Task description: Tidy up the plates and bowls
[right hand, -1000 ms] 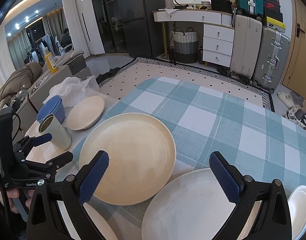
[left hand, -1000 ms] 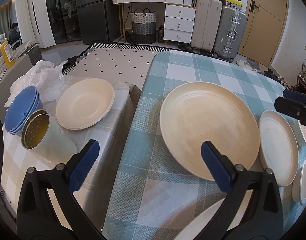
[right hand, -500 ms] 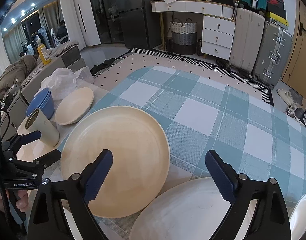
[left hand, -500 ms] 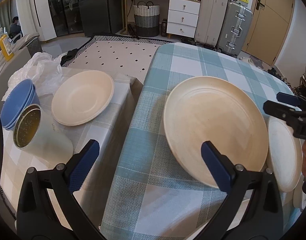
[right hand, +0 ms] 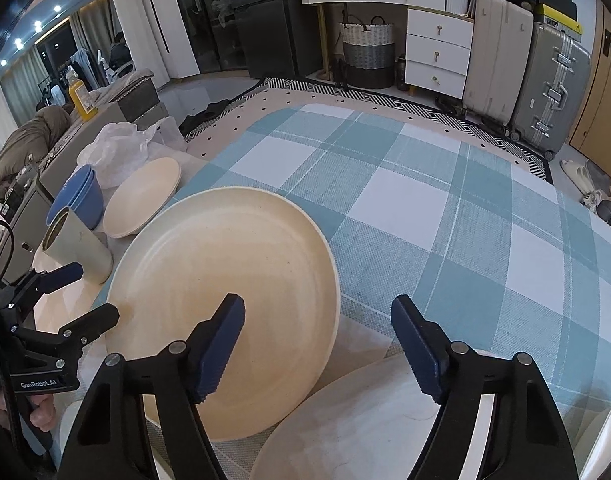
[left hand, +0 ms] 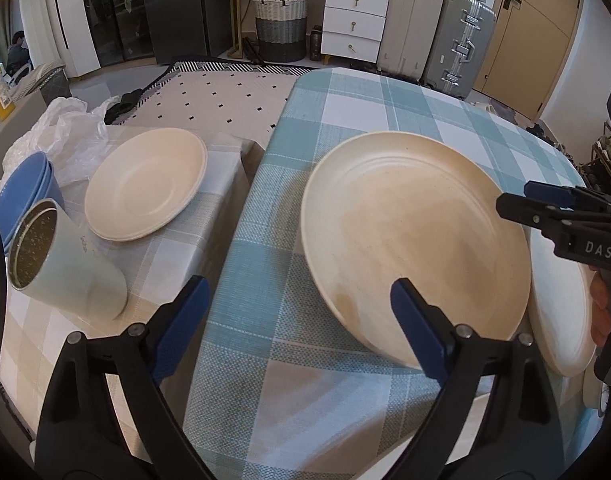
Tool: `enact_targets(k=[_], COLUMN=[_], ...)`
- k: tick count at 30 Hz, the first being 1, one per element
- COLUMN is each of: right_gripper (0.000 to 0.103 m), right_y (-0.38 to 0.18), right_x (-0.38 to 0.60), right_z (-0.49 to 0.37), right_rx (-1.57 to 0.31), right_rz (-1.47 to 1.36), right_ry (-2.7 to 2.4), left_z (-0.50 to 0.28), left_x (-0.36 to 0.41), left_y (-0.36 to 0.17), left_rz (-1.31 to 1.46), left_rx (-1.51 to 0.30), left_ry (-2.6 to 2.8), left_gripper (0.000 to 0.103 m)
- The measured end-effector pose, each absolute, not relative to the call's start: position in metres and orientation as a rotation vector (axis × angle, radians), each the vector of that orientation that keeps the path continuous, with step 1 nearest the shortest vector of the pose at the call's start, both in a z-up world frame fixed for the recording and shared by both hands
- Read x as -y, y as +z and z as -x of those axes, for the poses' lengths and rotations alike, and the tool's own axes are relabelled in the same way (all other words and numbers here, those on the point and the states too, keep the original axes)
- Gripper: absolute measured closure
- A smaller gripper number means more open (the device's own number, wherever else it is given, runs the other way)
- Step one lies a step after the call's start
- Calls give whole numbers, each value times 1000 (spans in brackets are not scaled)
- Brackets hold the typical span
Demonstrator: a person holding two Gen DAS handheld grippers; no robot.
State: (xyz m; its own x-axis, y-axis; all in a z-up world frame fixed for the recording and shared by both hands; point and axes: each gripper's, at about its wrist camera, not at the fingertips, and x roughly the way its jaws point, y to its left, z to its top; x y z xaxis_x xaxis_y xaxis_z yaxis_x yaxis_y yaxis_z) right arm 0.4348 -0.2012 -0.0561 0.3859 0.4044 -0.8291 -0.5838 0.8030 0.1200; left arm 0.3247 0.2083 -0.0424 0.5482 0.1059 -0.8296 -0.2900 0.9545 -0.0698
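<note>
Both the left gripper (left hand: 295, 312) and right gripper (right hand: 319, 338) gape empty, the large cream plate (right hand: 225, 304) lying between them, nearer the right one's left finger.

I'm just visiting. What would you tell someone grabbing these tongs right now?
Left tongs: open, empty, in front of the large cream plate.
Right tongs: open, empty, over that plate's near rim.
The plate overlaps a white plate on the checked table.
The small cream plate, blue bowls and cup sit on the side table.
Left to do: gather the plates.
</note>
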Motion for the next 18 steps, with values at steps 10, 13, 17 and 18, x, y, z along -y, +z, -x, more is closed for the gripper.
enact_targets(k=[10, 13, 17, 18], right_gripper=[44, 48, 55, 59], right_y=[-67, -69, -70, -70], right_x=[196, 195, 193, 193], right_z=[-433, -434, -432, -431], right_rx=[-1023, -1029, -1034, -1034], right_rz=[229, 230, 238, 244], right_ry=[653, 651, 651, 651], left_z=[-331, -331, -332, -333], left_x=[-202, -201, -198, -198], left_y=[-52, -53, -56, -57], left_rz=[242, 247, 261, 259], left_rx=[-1015, -1020, -1038, -1043], left_ry=[211, 197, 172, 171], left_gripper=[43, 47, 61, 65])
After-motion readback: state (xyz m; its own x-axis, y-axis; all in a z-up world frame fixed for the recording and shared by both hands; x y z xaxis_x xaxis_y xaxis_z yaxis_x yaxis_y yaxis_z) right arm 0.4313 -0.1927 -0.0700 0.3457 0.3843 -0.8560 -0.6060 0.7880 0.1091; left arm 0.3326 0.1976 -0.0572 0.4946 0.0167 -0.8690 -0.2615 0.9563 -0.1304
